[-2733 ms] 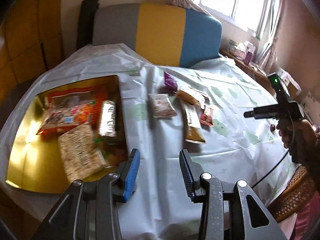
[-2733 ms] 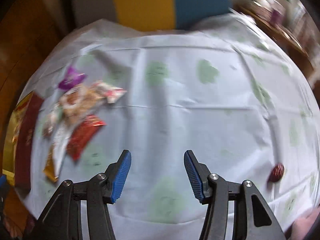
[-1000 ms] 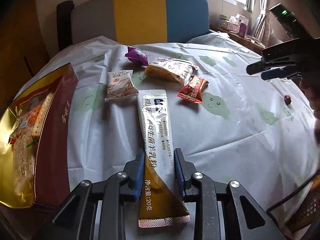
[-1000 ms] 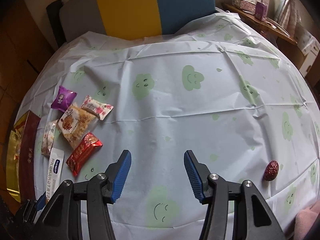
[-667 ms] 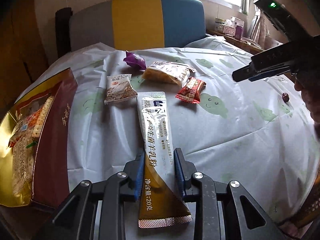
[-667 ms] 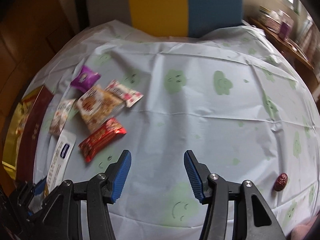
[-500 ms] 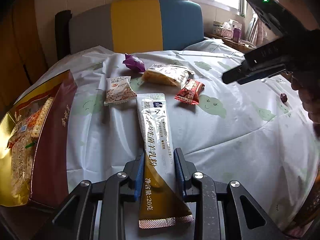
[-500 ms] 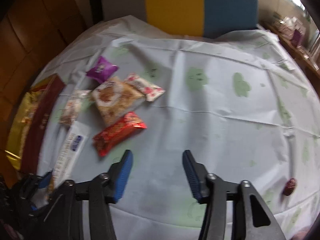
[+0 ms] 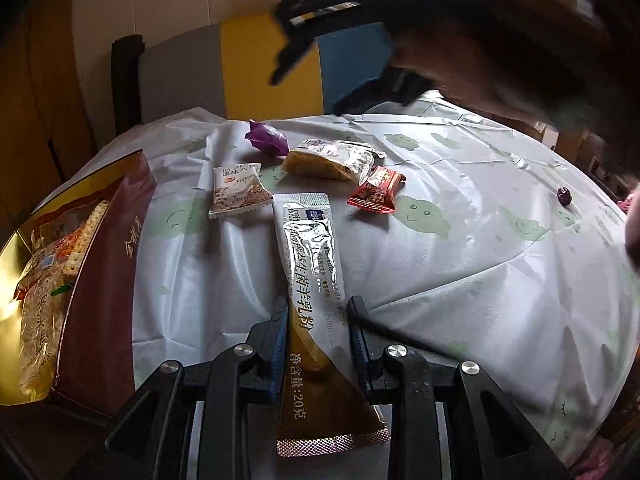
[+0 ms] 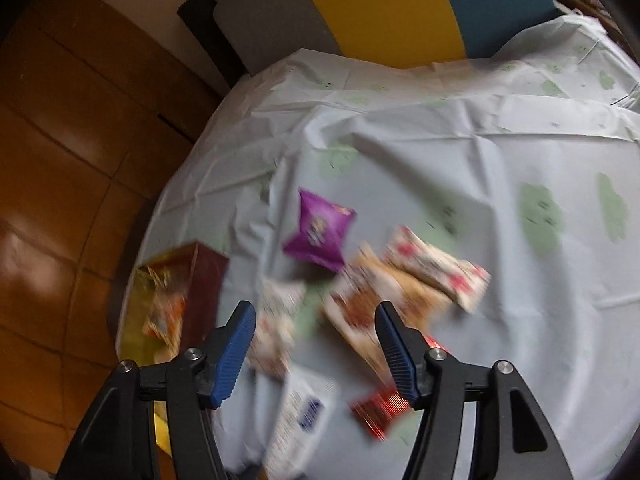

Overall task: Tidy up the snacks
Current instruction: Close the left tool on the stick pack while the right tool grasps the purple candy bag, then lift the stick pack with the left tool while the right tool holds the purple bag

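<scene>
My left gripper (image 9: 318, 320) is shut on a long silver and gold sachet (image 9: 312, 248) that lies on the table and points away from me. Beyond it lie a small white packet (image 9: 238, 194), a purple packet (image 9: 267, 141), a tan packet (image 9: 332, 158) and a red packet (image 9: 376, 196). My right gripper (image 10: 314, 312) hovers over this pile with its jaws opening and nothing between them. Below it are the purple packet (image 10: 320, 232), a pink and white packet (image 10: 436, 268) and the tan packet (image 10: 372, 300). From the left wrist, the right gripper (image 9: 312, 20) is a dark blur overhead.
An open maroon box (image 9: 100, 260) with a gold inside holds several snack bags at the left table edge. A small red date (image 9: 564, 196) lies far right on the white tablecloth (image 9: 460, 280). A grey, yellow and blue chair (image 9: 260, 68) stands behind the table.
My right gripper has swung left from the bare cloth to above the snack pile, and its jaws stand wider. The left gripper has kept its hold on the sachet without moving.
</scene>
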